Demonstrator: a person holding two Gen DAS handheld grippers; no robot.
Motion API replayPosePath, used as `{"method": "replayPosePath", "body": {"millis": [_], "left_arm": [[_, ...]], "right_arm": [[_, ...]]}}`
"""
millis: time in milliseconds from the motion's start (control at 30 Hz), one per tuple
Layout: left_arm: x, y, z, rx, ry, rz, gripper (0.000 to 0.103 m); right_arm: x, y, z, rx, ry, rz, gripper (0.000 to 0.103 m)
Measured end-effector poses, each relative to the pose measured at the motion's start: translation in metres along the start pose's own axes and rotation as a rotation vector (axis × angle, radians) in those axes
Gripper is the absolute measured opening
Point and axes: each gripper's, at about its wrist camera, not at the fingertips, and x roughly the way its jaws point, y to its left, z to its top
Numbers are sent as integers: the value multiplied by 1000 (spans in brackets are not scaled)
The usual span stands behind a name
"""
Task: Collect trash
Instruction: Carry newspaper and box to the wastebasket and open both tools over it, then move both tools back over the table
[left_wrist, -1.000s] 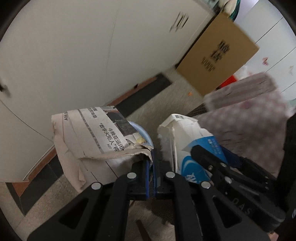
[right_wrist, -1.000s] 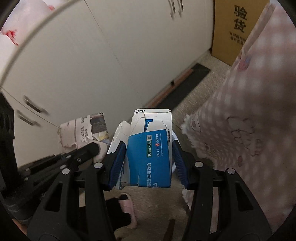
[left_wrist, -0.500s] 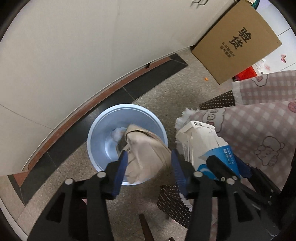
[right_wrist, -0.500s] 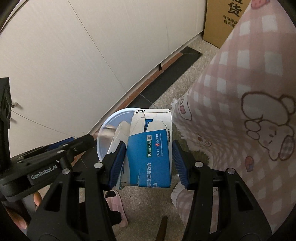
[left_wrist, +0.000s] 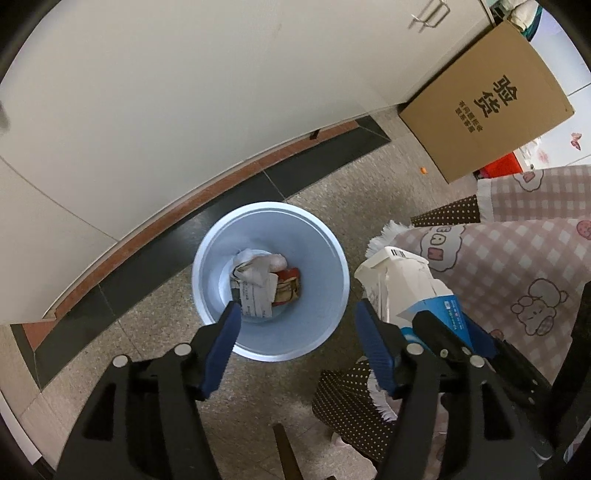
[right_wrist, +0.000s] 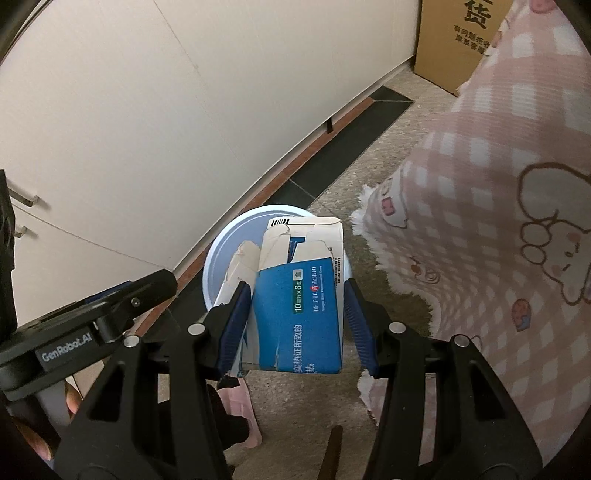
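Observation:
A pale blue trash bin (left_wrist: 334, 291) stands on the floor by the cabinet. The crumpled newspaper (left_wrist: 255, 286) lies at its bottom, next to a red and brown wrapper (left_wrist: 288, 286). My left gripper (left_wrist: 297, 328) hangs over the bin with its jaws opening and nothing between them. My right gripper (right_wrist: 293, 314) is shut on a torn blue and white carton (right_wrist: 299, 306), held just right of the bin (right_wrist: 236, 236) and above its rim. That carton (left_wrist: 410, 284) also shows at the right of the left wrist view.
White cabinet doors (left_wrist: 184, 110) run behind the bin above a dark tile strip. A brown cardboard box (left_wrist: 487, 96) leans at the far right. A pink checked blanket (right_wrist: 498, 221) hangs at the right. A pink slipper (right_wrist: 243, 417) lies on the floor below the carton.
My left gripper opened and let go of the newspaper, which fell into the bin. Both grippers sank toward the bin. The right gripper kept its grip on the carton.

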Motion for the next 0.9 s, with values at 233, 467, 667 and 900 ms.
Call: {"method": "replayPosePath", "body": {"millis": [233,467,667,900], "left_arm": [[-23,16,-1,-29,-52,25,64],[-63,24,1,-40,-140,41,67],[-99,14,-5,-5,-210,54,67],[-159,-9,-20,36,-322,41,67]], "right_arm": [[-3,17,2,-15,-39,74,52],[-24,31,8,-29,-111,114,60],[-61,41,5,-73,-165,91,60],[-127,47,-3,-101,-274,57,61]]}}
